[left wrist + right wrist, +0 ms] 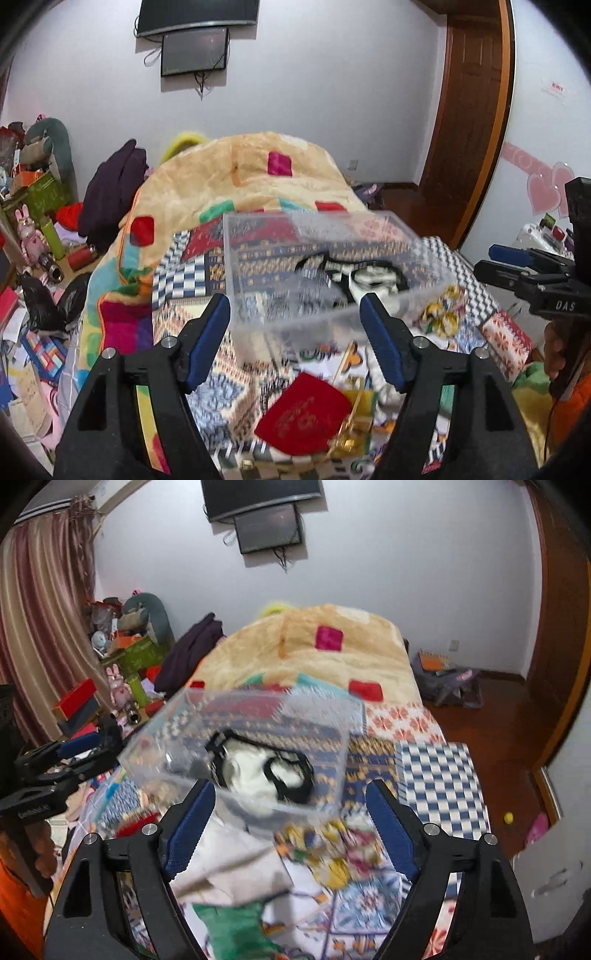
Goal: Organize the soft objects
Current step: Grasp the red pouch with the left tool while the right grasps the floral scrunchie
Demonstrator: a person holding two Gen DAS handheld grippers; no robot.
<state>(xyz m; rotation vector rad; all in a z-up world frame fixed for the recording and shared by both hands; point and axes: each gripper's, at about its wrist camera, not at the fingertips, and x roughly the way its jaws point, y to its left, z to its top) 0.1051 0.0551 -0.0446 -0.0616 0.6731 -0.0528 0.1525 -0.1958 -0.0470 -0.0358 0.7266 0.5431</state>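
Observation:
A clear plastic bin sits on the patterned bed, and holds a white cloth with black trim. It also shows in the right wrist view, with the cloth inside. My left gripper is open and empty, just in front of the bin's near wall. A red pouch with a gold drawstring lies below it. My right gripper is open and empty, over a white cloth and a yellow floral pouch. A green cloth lies nearer.
A beige fleece blanket is heaped behind the bin. A dark purple garment hangs at its left. Clutter and boxes fill the floor at left. A wooden door stands at right. The right gripper shows at the right edge.

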